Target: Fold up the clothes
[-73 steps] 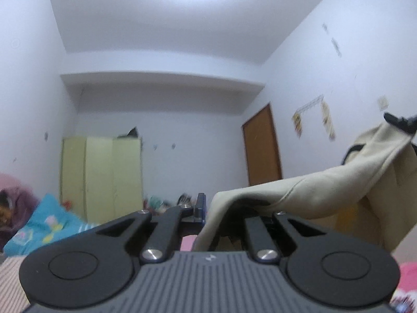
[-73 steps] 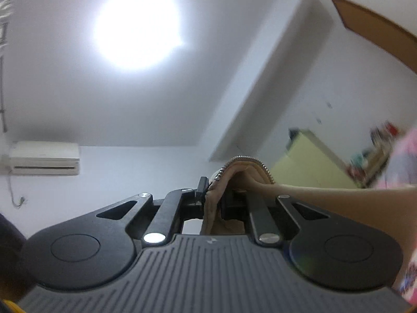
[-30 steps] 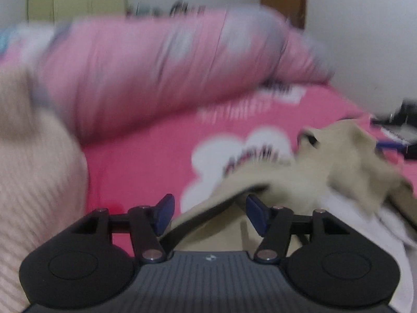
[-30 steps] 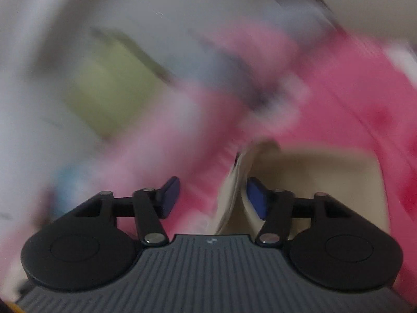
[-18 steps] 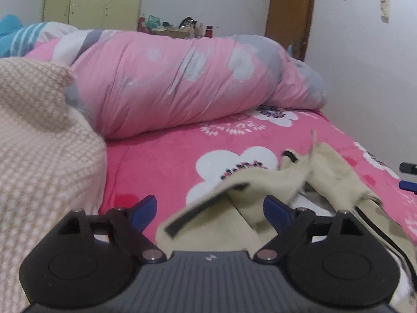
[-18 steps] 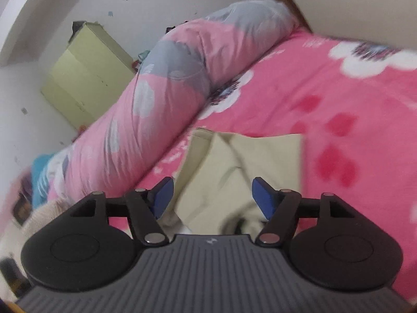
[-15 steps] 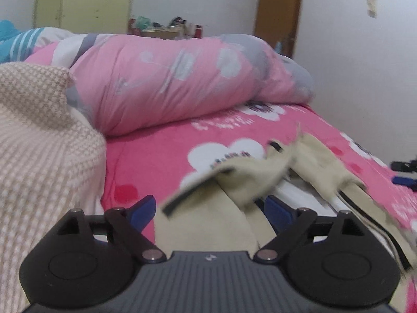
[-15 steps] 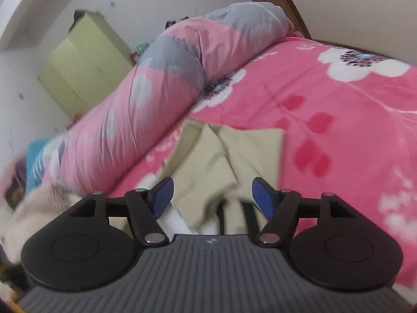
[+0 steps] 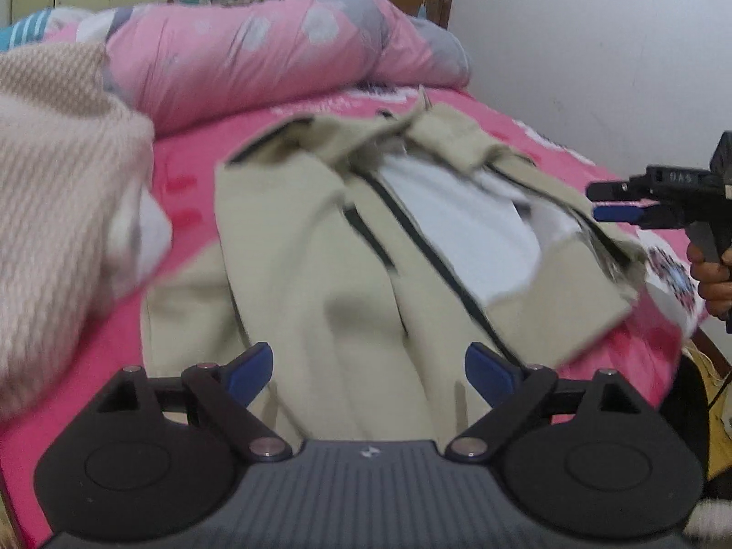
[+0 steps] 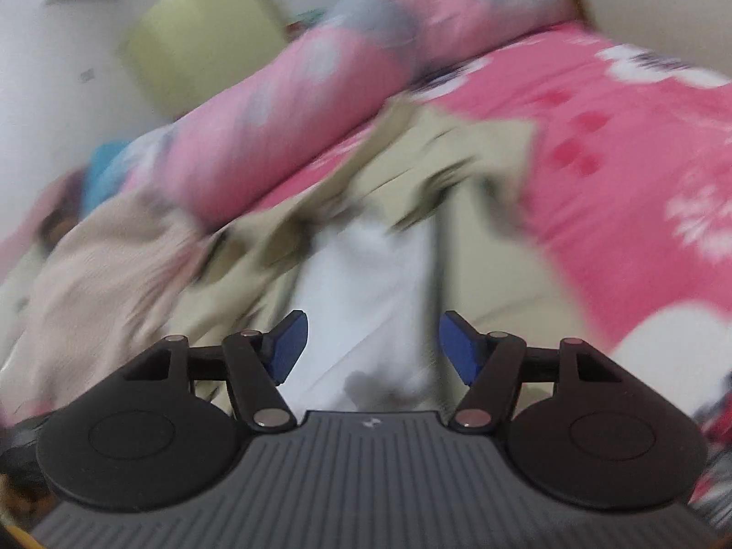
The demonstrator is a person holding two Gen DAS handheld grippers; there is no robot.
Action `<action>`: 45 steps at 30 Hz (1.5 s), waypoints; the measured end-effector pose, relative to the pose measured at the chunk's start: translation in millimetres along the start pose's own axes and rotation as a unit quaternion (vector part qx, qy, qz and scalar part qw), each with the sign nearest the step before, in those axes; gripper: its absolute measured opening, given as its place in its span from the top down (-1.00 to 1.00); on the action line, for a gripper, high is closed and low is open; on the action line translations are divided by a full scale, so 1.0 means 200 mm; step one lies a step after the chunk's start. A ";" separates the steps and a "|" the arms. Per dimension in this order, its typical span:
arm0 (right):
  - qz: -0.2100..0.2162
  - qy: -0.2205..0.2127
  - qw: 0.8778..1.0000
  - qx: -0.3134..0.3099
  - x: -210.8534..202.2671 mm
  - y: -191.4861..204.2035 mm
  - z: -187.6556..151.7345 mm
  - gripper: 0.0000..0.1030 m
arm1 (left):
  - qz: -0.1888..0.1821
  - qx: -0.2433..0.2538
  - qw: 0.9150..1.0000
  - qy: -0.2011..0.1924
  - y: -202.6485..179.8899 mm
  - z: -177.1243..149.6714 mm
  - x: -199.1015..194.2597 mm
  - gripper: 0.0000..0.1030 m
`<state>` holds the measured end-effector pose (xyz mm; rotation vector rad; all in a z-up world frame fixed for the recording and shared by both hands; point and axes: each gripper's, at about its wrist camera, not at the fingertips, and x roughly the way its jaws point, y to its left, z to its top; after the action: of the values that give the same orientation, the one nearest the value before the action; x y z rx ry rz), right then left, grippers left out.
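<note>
Left wrist view: bed (image 9: 183,174) w/ jacket (image 9: 329,247) spread open at 12, lining up, collar end crumpled. No fold made yet, all left imo. My left gripper (image 9: 368,368) and right gripper (image 10: 373,350) released, nothing held.

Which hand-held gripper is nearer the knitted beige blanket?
Left. The left hand-held gripper hovers over the beige jacket beside the knitted beige blanket; the right hand-held gripper is across the jacket.
</note>
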<state>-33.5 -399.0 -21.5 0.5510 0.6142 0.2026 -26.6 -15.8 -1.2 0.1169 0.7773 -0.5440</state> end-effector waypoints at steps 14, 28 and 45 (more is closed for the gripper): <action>0.158 0.141 0.970 -0.123 -0.02 0.60 -0.48 -0.28 | -0.042 -0.079 0.996 0.014 0.05 -0.29 -0.14 -0.63; 0.000 0.178 0.884 -0.432 0.09 1.04 -0.93 -0.14 | 0.068 -0.103 0.989 -0.081 0.22 -0.32 -0.26 -0.72; 0.134 0.092 0.971 -0.177 0.25 1.20 0.25 0.78 | 0.024 -0.106 0.990 -0.089 0.35 -0.32 -0.06 -0.73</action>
<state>31.7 -202.3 117.9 0.2685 0.6638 0.6111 -38.9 68.4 -44.3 -0.1075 0.6515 -0.4164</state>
